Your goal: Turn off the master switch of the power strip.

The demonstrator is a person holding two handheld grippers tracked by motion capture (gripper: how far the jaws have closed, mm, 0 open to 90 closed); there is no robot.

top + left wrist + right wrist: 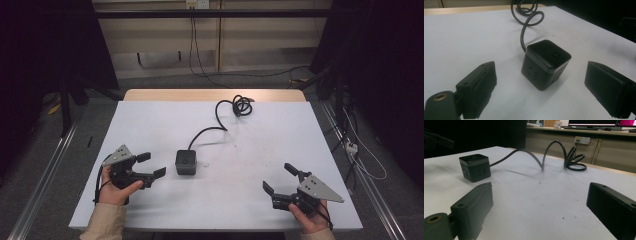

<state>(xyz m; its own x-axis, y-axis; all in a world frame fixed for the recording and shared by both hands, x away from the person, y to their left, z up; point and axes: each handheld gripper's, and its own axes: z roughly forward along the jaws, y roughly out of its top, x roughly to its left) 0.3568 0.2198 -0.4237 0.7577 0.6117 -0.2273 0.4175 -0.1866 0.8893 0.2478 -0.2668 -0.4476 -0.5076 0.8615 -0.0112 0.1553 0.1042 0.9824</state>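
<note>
A white rectangular tabletop (250, 190) is seen from above, with a strip of pale wood showing along its far edge. Near the middle, slightly left, sits a small black plastic cube-shaped power socket (185, 162) with outlet holes on its sides and a small button on its top face. Its black rubber cable (210, 129) runs from the cube toward the far edge, arching off the surface, and ends in a loose coil (242, 105) lying just inside the wooden strip.

The left gripper (151, 165), a black two-jaw tool with a grey three-cornered plate on top, is held in the person's left hand (116, 192) near the front left part of the table. Its jaws stand wide apart, holding nothing, and point at the cube, which lies just beside them without touching. In the left gripper view the cube (546, 63) sits between and a little beyond the two jaws, with bare table on every side of it.

The right gripper (278, 179), of the same make, is held in the right hand (309, 220) near the front right corner, well apart from the cube. Its jaws are also spread wide and empty. In the right gripper view the cube (475, 167) stands far off to the left, with a broad stretch of bare white surface between.

The table's edges are well away from the cube on all sides.
</note>
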